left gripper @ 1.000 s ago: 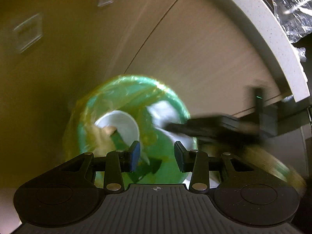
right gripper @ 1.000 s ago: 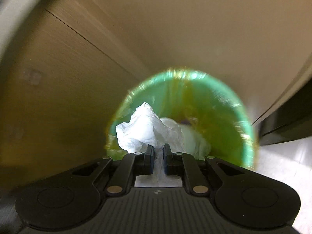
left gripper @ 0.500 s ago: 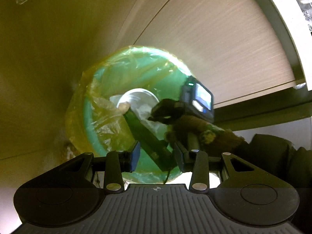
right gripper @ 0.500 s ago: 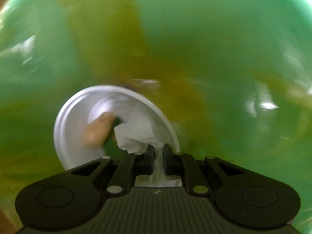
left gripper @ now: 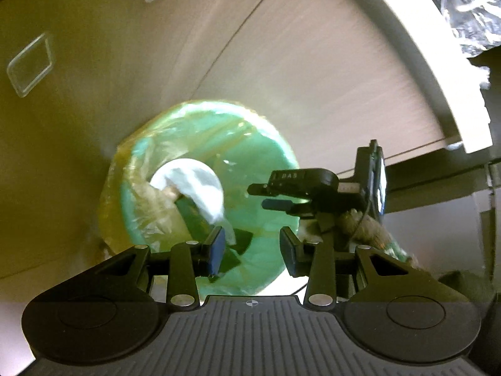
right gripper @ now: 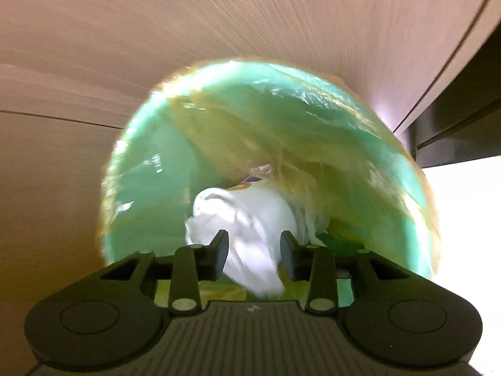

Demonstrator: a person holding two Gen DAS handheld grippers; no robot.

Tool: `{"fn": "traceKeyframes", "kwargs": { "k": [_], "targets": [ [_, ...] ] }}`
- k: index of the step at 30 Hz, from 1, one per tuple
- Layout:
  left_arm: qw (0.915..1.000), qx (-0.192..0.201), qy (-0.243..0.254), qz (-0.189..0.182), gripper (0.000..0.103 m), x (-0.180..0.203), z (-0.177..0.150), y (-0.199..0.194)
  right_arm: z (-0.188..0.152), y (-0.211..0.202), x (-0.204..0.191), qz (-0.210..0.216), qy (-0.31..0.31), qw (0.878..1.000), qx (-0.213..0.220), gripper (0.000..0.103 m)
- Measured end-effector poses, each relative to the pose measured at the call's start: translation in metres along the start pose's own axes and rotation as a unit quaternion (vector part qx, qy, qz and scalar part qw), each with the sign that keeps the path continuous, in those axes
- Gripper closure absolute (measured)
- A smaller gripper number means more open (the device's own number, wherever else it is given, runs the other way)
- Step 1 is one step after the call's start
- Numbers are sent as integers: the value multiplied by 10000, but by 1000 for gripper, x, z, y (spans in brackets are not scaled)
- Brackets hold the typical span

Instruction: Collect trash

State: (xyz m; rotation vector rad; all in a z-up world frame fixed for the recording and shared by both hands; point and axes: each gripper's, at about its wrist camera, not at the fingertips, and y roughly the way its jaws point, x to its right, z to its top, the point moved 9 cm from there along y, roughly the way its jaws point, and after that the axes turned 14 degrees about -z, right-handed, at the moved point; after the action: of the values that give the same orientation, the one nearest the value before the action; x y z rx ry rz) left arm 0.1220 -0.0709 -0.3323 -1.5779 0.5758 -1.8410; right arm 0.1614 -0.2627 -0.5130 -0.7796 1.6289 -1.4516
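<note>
A green trash bin (left gripper: pixel 250 156) lined with a yellowish clear bag stands on the floor against wooden cabinets. Inside it lie a white cup or lid, crumpled white tissue (left gripper: pixel 203 188) and a dark green wrapper (left gripper: pixel 194 216). My left gripper (left gripper: pixel 252 250) is open and empty, just above the bin's near rim. My right gripper (right gripper: pixel 253 250) is open over the bin (right gripper: pixel 162 169); the crumpled white tissue (right gripper: pixel 250 219) lies loose between and below its fingers. The right gripper also shows in the left wrist view (left gripper: pixel 275 195), at the bin's right rim.
Light wooden cabinet fronts (left gripper: pixel 313 78) rise behind the bin, under a white counter edge (left gripper: pixel 438 72). Crinkled clear plastic (left gripper: pixel 469 15) lies on the counter. A dark recess (right gripper: pixel 463 131) and bright floor (right gripper: pixel 463 219) lie to the right of the bin.
My right gripper has opened and let go of the white tissue, then drawn back up out of the bin. My left gripper stays open and has shifted slightly.
</note>
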Motion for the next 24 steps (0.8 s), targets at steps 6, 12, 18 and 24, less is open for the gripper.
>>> {"fn": "traceKeyframes", "kwargs": {
  "k": [6, 12, 18, 24],
  "targets": [
    [9999, 136, 39, -1, 60, 16, 9, -15, -18, -81, -6, -191, -296, 9978, 558, 67],
    [9875, 1410, 703, 67, 60, 66, 22, -67, -33, -199, -19, 111, -1124, 9765, 1837, 67],
    [9425, 2876, 1587, 612, 60, 138, 11, -138, -64, -334, -53, 373, -2396, 8988, 3652, 52],
    [9116, 3435, 1964, 1110, 63, 189, -14, -174, -100, -414, -46, 616, -2807, 8440, 4529, 34]
  ]
}}
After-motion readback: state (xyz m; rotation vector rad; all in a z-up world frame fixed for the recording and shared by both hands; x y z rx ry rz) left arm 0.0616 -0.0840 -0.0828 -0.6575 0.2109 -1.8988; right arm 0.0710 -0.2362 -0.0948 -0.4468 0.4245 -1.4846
